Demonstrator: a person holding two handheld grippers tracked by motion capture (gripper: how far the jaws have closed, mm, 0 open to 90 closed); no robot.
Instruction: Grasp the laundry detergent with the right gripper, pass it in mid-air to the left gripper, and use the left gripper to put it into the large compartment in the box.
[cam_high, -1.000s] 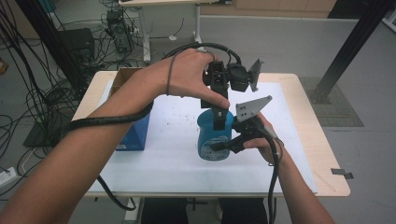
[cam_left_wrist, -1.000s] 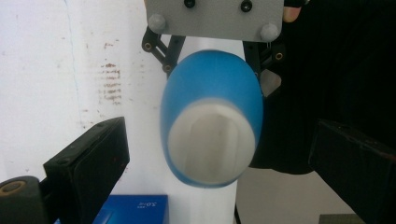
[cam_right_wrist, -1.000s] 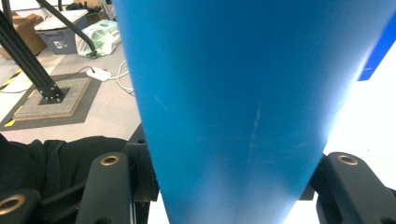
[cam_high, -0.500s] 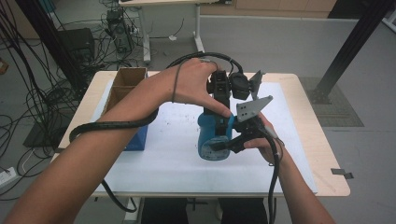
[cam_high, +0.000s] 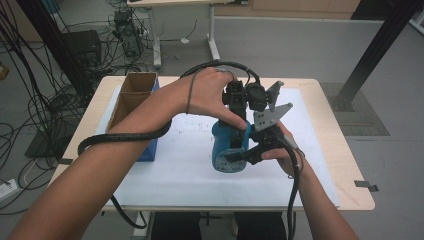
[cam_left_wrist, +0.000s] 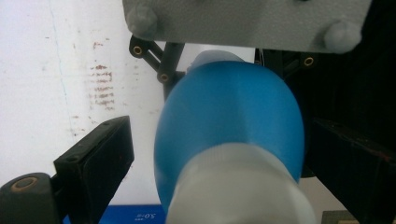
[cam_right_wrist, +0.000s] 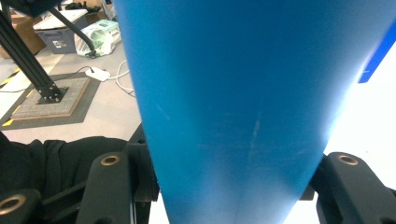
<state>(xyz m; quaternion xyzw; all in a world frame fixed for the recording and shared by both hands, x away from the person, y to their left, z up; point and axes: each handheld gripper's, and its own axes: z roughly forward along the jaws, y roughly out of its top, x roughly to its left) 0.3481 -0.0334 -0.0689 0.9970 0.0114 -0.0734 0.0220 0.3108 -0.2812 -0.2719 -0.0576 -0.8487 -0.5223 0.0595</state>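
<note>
Right gripper (cam_high: 240, 156): clamped on the lower body of the blue bottle (cam_high: 229, 150), one black jaw pressed against each side, as seen close up in the right gripper view, where the blue wall (cam_right_wrist: 243, 102) runs up between the two pads. Held from the right side by the right hand (cam_high: 280, 152), with the grey three-cornered plate (cam_high: 270, 116) standing above it.

Left gripper (cam_high: 239, 102): brought down from above over the top of the same bottle, gripped by the left hand (cam_high: 207, 97). Jaws spread, just now closing in a little, with the white cap (cam_left_wrist: 233, 186) and blue shoulder (cam_left_wrist: 229, 116) of the bottle between them. Left jaw plainly apart from the bottle, white surface showing in the gap; right jaw close to the blue side, contact not clear.

Bottle: upright near the middle of the table (cam_high: 345, 165), on the white sheet (cam_high: 175, 170), slightly right of centre.

Further out: blue box with open brown cardboard compartments (cam_high: 134, 95) at the far left of the table, well apart from the bottle. Black cable (cam_high: 125, 137) trailing from the left gripper across the left forearm and off the near edge. Beyond the table: grey floor, tangled cables (cam_high: 30, 115) at far left, a black frame post (cam_high: 375, 55) at far right.
</note>
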